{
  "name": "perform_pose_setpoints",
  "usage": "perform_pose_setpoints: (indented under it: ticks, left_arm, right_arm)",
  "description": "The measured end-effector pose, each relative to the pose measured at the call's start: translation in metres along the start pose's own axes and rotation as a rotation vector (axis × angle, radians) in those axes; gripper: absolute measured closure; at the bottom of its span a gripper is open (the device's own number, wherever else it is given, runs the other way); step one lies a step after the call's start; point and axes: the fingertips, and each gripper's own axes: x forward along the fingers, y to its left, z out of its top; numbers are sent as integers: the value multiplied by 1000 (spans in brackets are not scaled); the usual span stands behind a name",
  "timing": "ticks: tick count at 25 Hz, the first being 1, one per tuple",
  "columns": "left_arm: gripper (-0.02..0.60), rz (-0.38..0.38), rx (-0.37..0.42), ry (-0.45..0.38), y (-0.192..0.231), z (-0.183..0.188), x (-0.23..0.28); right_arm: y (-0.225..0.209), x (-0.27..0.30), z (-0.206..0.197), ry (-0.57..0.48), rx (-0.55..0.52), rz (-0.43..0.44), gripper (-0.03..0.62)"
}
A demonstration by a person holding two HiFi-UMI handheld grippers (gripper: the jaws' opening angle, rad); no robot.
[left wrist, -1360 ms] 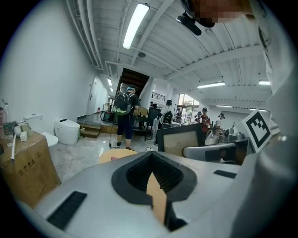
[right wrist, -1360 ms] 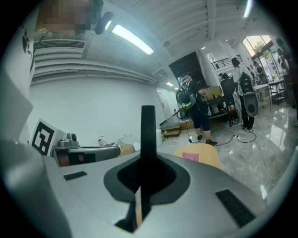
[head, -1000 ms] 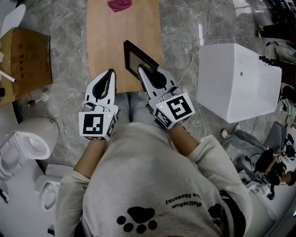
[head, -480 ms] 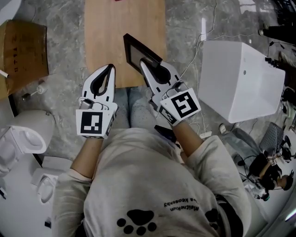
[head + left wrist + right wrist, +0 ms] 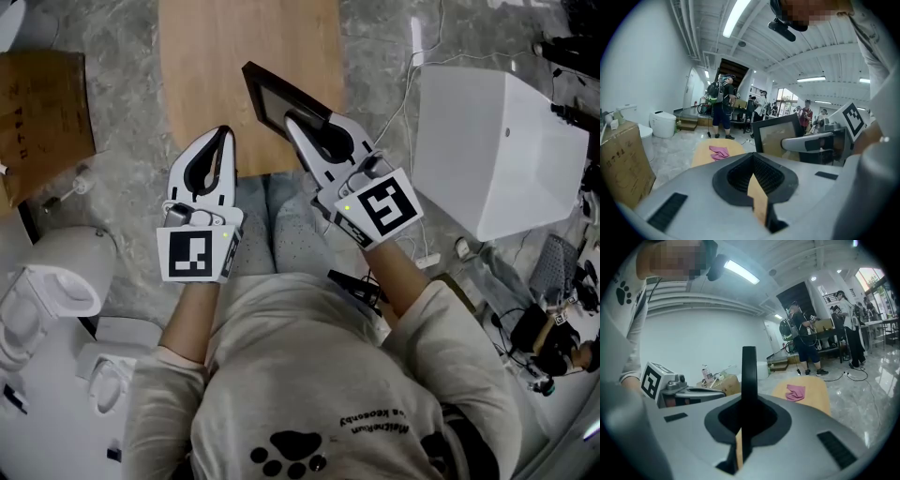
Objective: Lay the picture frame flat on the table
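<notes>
Head view: your right tongs (image 5: 298, 131) clamp the picture frame (image 5: 272, 97) by its edge, tilted over the near end of the desk (image 5: 211, 70), left tongs (image 5: 223, 141) closed empty alongside; placing step, likely, so next lower it and tip it flat.

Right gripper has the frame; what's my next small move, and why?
Probably ease the right gripper forward and tip the picture frame down toward the table. The frame is clamped by one edge, standing tilted over the table's near end, not lying on the wood, and the left gripper is shut and empty.
</notes>
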Motion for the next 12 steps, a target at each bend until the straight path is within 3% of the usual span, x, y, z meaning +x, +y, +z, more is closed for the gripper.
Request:
perform_pose_setpoints:
  ticks: [6, 12]
  left_arm:
    - [574, 24, -37, 11, 23, -23, 15]
    - [574, -46, -35, 11, 23, -42, 30]
  right_arm:
    - [-12, 19, -24, 23, 9, 24, 577]
    - [-21, 37, -43, 26, 23, 50, 577]
